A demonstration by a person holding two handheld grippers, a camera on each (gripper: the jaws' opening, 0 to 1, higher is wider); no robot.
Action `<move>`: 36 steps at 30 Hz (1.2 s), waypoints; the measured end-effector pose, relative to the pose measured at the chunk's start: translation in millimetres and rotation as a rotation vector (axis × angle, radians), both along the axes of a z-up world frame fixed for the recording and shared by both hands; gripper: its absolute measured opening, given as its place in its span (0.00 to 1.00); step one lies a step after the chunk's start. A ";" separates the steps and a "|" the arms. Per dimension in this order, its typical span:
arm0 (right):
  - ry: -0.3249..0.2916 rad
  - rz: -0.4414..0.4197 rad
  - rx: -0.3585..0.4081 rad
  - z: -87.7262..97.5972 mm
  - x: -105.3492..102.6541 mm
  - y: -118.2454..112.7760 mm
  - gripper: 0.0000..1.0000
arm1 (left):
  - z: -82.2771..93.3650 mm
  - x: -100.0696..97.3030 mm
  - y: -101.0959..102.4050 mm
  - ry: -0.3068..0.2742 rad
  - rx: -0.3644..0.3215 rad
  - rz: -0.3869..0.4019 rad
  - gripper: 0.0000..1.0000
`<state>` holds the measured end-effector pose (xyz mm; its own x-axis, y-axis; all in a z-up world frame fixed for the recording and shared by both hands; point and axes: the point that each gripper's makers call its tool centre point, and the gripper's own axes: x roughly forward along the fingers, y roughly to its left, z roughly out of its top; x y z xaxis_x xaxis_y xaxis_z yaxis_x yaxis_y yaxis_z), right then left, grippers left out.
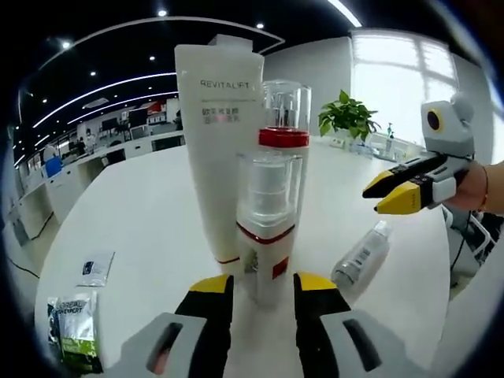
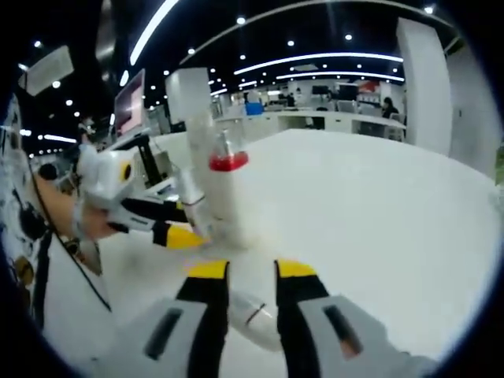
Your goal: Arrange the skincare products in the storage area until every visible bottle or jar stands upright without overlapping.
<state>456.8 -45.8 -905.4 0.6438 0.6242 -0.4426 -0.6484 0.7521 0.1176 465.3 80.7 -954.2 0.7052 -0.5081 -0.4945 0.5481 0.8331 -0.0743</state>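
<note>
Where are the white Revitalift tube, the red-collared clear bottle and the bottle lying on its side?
Revitalift tube (image 1: 214,150): left gripper view, middle of its white body.
Red-collared clear bottle (image 1: 272,213): left gripper view, its clear body.
Lying bottle (image 1: 362,260): left gripper view, its labelled side.

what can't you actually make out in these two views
- Left gripper view: the white tube base sits behind the clear bottle.
- Small print on the lying bottle is too small.
- Right gripper view: the small bottle between the right gripper jaws is blurred, contact unclear.
- Left gripper tips are blurred.
</note>
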 end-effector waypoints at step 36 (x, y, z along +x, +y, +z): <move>0.065 0.351 -0.201 -32.5 -19.6 7.5 0.27 | 5.6 -12.2 15.8 0.016 -0.006 -0.084 0.21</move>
